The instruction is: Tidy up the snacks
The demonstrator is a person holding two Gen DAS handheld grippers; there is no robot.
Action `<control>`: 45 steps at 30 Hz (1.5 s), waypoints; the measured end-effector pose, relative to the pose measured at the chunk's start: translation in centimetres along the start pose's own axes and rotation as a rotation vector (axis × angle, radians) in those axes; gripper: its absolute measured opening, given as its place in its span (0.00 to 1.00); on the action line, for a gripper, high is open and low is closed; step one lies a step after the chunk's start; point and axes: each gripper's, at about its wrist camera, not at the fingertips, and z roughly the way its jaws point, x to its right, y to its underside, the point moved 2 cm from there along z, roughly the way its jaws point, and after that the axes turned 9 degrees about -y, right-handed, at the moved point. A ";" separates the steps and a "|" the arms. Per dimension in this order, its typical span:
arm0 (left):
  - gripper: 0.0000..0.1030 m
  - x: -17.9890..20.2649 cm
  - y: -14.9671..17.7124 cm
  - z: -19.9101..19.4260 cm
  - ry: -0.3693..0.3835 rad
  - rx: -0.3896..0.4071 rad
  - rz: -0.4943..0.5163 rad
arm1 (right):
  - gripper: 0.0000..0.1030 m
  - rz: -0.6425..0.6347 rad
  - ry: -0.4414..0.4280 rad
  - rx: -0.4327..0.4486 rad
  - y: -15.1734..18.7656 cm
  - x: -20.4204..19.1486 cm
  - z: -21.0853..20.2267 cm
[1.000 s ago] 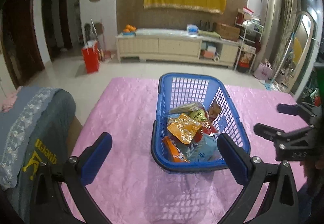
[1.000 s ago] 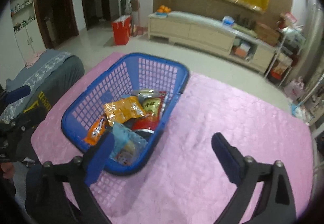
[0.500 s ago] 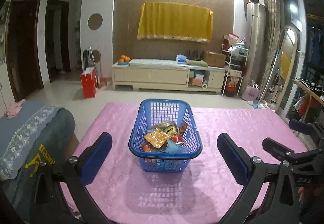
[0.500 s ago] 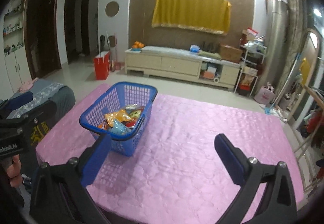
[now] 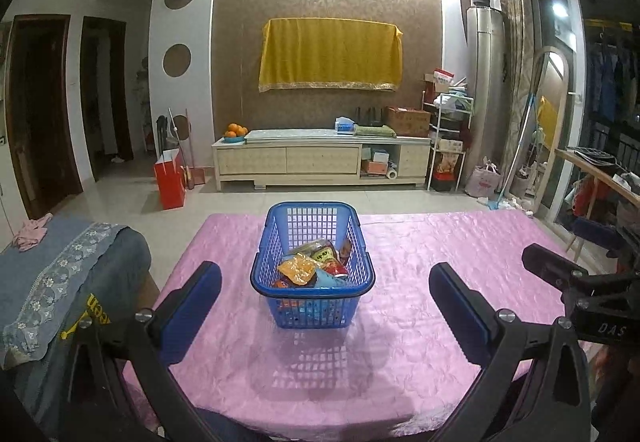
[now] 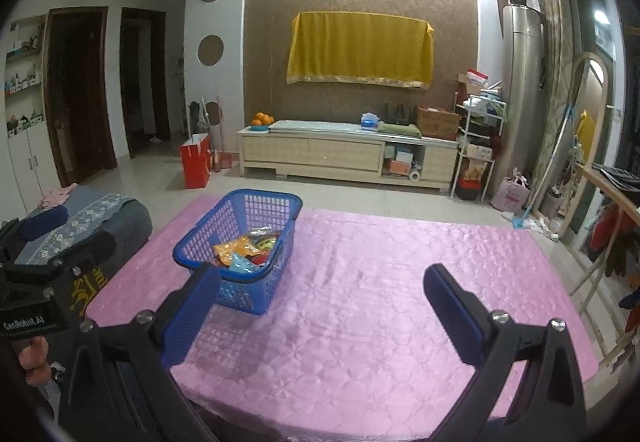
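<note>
Left wrist view: both grippers, left [image 5: 325, 296] and right [image 6: 320, 294], gape empty; blue plastic lattice basket [image 5: 280, 242] holds the snack packets [image 5: 310, 268], so tidying looks finished.

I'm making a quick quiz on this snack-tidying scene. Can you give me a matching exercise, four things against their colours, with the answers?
Things:
1. basket
2. table cover
3. wall cloth
4. paper bag

Colours:
A. red
B. pink
C. blue
D. yellow

Pairs: 1-C, 2-B, 3-D, 4-A. The basket holds the snack packets and stands on the table cover; the paper bag stands on the floor by the cabinet.
</note>
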 end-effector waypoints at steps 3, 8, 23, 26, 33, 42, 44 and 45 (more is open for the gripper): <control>1.00 0.2 0.0 -0.2 -0.011 0.005 0.010 | 1.00 0.008 -0.017 0.004 0.0 -0.3 -0.1; 1.00 0.6 0.0 -0.6 -0.008 0.015 0.031 | 1.00 0.002 -0.041 0.006 0.3 -0.9 -0.6; 1.00 1.6 0.4 -1.0 0.024 0.007 0.050 | 1.00 0.021 -0.047 -0.012 0.7 -1.3 -0.9; 1.00 1.6 0.4 -1.1 0.026 0.004 0.052 | 1.00 0.022 -0.047 -0.012 0.8 -1.3 -0.9; 1.00 1.7 0.5 -1.2 0.031 0.003 0.048 | 1.00 0.022 -0.047 -0.012 0.8 -1.3 -0.9; 1.00 1.7 0.6 -1.2 0.036 -0.004 0.042 | 1.00 0.023 -0.049 -0.016 0.8 -1.3 -0.9; 1.00 1.7 0.7 -1.3 0.035 -0.007 0.036 | 1.00 0.021 -0.048 -0.016 0.8 -1.4 -1.0; 1.00 1.7 0.7 -1.3 0.030 -0.009 0.034 | 1.00 0.020 -0.046 -0.016 0.8 -1.5 -1.0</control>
